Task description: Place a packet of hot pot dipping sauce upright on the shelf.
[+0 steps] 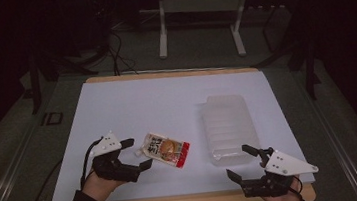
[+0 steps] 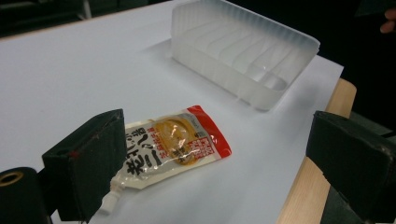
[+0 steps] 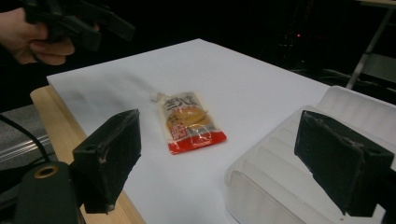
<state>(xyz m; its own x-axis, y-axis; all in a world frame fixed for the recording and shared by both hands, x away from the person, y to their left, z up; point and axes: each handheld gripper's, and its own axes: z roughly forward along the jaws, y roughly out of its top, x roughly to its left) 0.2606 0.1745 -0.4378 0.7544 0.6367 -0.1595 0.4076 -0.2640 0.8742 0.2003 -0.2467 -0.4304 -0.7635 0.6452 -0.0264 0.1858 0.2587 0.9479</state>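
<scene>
The white tabletop [image 1: 132, 105] carries a clear ribbed plastic tray [image 1: 228, 125], which lies just ahead of the right gripper [image 1: 244, 161] and its spread, empty jaws. The sauce pouch [image 1: 166, 149] lies flat just beyond the left gripper [image 1: 139, 154], whose jaws are also spread, its spout toward their tips.

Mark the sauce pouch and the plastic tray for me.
sauce pouch [image 1: 165, 149], high view, middle of its printed face.
plastic tray [image 2: 292, 41], left gripper view, its far rim.
</scene>
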